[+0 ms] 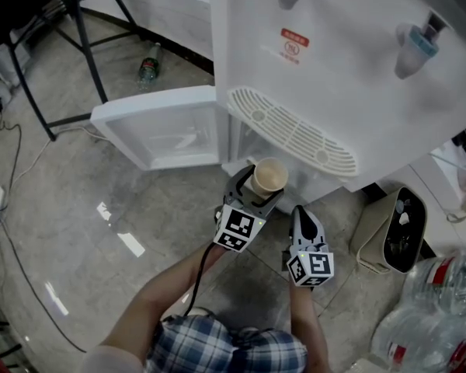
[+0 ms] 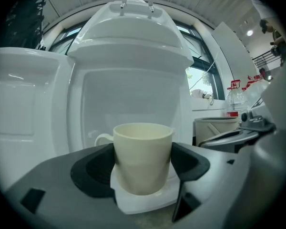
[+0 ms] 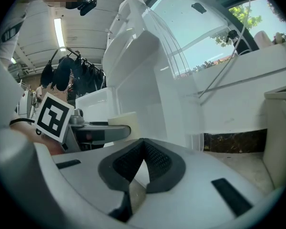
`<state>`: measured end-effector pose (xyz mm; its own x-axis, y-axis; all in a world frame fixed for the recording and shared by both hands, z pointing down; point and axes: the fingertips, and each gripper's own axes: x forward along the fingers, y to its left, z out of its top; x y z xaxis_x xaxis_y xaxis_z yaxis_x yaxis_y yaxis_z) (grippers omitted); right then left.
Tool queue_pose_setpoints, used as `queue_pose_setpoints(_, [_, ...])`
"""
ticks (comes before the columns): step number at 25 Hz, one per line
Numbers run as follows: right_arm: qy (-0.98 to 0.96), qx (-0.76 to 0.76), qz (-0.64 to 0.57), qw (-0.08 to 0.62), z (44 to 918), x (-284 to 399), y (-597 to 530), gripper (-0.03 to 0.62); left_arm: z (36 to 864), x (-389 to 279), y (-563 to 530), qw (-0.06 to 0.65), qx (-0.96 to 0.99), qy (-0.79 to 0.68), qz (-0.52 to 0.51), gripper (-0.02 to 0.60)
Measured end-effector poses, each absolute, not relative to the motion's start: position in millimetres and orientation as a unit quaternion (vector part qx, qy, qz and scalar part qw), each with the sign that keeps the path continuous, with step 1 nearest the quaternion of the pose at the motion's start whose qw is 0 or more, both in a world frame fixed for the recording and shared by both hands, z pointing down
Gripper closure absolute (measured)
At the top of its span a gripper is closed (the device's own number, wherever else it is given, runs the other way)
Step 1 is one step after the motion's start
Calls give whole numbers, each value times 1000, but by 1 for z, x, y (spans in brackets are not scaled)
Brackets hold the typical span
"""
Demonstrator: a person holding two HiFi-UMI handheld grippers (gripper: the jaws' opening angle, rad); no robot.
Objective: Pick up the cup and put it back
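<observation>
A cream mug [image 2: 143, 156] stands upright between the two dark pads of my left gripper [image 2: 142, 168], which is shut on its sides; its handle points away to the left. From above, the cup [image 1: 269, 176] is held just in front of the water dispenser's open lower cabinet [image 1: 248, 142]. My right gripper [image 1: 305, 228] hangs to the right of it, a little nearer the person, with its jaws closed and empty. In the right gripper view, its pads [image 3: 155, 162] meet at the tips, and the cup [image 3: 124, 119] shows to the left.
The white dispenser [image 1: 349, 61] has two taps and a drip grille [image 1: 295, 130]. Its cabinet door [image 1: 159, 127] stands open to the left. A bin [image 1: 400, 231] and large water bottles [image 1: 435, 309] are at the right. A tripod [image 1: 70, 45] and a small bottle [image 1: 147, 64] stand at the far left.
</observation>
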<state>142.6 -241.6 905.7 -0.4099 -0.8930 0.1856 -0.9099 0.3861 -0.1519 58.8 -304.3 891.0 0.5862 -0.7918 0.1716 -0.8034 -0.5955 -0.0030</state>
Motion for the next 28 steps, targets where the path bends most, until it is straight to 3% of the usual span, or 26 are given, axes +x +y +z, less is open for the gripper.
queue_pose_setpoints(28, [-837, 530, 126, 43, 917, 141, -235, 577, 971, 90, -388, 67, 870, -476, 114, 209])
